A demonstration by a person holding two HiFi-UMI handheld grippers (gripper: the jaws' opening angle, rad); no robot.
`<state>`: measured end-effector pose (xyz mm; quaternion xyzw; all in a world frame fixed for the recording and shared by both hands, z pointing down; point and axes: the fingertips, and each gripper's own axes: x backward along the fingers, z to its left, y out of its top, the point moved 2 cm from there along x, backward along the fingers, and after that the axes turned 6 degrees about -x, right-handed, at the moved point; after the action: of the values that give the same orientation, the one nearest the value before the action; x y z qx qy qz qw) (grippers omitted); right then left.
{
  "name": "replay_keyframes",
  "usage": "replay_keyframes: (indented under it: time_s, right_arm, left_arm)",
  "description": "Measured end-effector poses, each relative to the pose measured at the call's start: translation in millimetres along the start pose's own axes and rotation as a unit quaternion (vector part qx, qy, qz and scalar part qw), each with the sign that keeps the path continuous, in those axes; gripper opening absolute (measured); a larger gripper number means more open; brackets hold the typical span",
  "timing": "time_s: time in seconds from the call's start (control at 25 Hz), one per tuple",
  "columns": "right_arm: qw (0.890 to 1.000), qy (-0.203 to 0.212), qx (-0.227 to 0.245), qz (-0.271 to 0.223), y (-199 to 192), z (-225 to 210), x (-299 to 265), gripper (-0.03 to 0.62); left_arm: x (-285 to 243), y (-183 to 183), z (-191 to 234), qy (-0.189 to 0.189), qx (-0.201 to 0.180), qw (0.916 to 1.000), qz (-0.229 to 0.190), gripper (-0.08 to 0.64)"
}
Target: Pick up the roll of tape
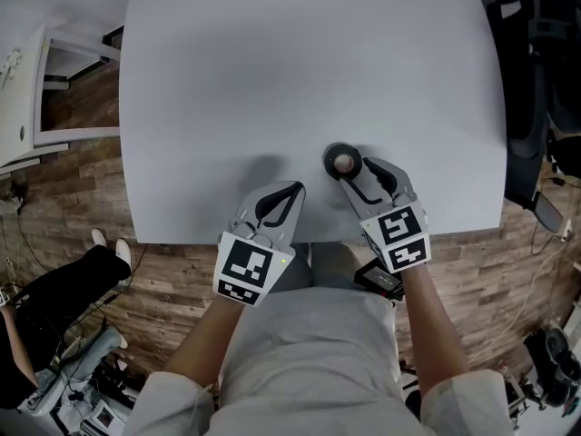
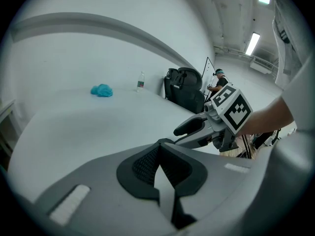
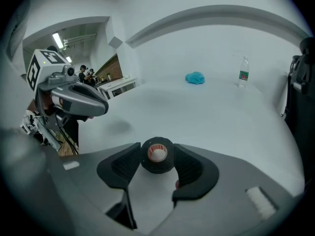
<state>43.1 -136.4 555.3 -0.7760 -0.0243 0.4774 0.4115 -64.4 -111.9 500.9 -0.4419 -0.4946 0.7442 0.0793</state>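
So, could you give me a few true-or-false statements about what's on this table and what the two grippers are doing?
1. The roll of tape lies on the white table. True.
2. The tape sits between the jaws of the right gripper. True.
3. The left gripper has its jaws wide apart. False: they are together, with nothing between them.
4. The tape is bright yellow. False: it is black with a pale core.
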Motion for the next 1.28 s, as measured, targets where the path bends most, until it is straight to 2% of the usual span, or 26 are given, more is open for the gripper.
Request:
replay_keyframes:
  time_s: [0.52,1.28]
  right_arm:
    - [0.999,0.002,0.006,0.036,-15,-1,-28,0.322]
    - [0.998,-0.006,0.032,0.061,-21,2,-52,0.377]
  left_arm:
    - [-6,-13,12,0.003,0.013,0.9999,0.009,0.02]
    - [-9,-26,25,0.006,0.028,0.9994,0.019,0.02]
